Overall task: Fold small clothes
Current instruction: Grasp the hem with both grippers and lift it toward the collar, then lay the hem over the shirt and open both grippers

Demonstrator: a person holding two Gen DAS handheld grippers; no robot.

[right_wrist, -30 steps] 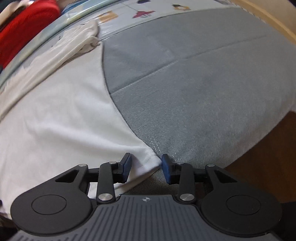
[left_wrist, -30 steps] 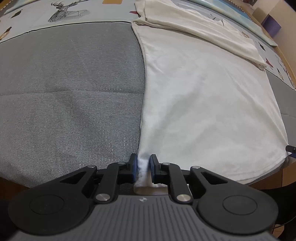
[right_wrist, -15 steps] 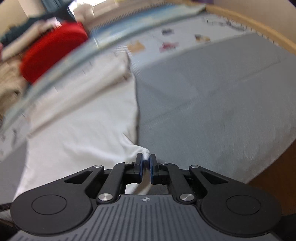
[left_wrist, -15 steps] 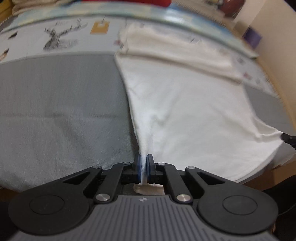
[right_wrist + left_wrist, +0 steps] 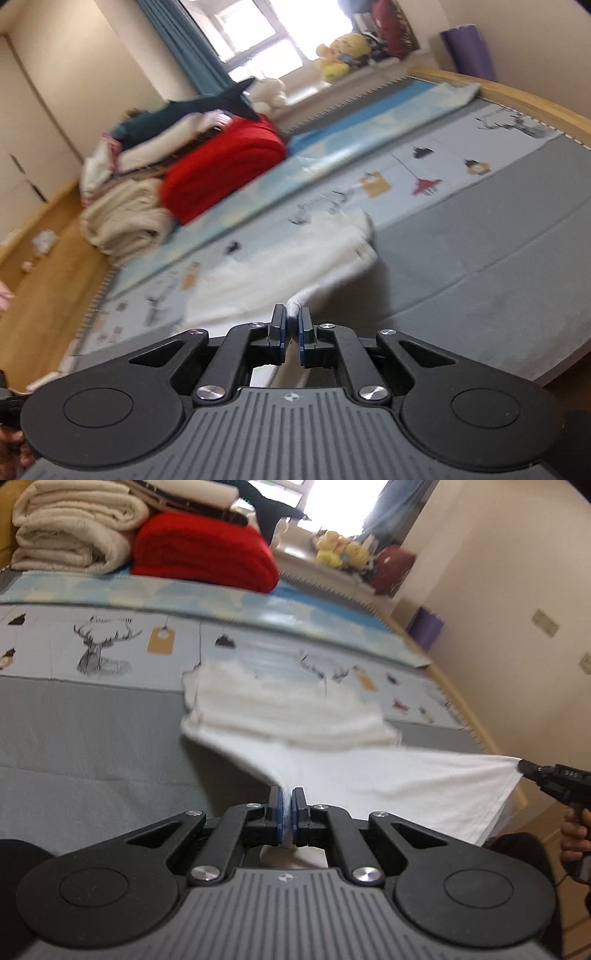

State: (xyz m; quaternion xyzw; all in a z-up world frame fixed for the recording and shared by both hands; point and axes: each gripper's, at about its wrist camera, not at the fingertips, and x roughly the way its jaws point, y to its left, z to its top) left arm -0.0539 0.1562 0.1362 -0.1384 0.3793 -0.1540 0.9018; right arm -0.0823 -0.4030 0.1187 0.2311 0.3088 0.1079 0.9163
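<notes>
A white garment (image 5: 388,779) hangs lifted by its near hem over the grey bed cover (image 5: 92,746), while its far folded part (image 5: 280,709) still rests on the bed. My left gripper (image 5: 287,799) is shut on the hem's left corner. At the right edge of the left wrist view, my right gripper (image 5: 522,765) pinches the other corner, a hand (image 5: 574,834) behind it. In the right wrist view my right gripper (image 5: 292,317) is shut on a bunched white corner, and the garment (image 5: 280,266) trails away, blurred.
A red blanket (image 5: 203,550) and cream folded blankets (image 5: 74,528) are stacked at the bed's far side. A printed pale-blue sheet (image 5: 110,646) runs across the bed. Soft toys (image 5: 341,51) sit on the windowsill. A purple bin (image 5: 424,627) stands by the wall; a wooden floor (image 5: 48,280) lies beyond.
Both grippers closed on the hem corners and rose, lifting the near edge off the bed. The views tipped up from the bed surface to show the room.
</notes>
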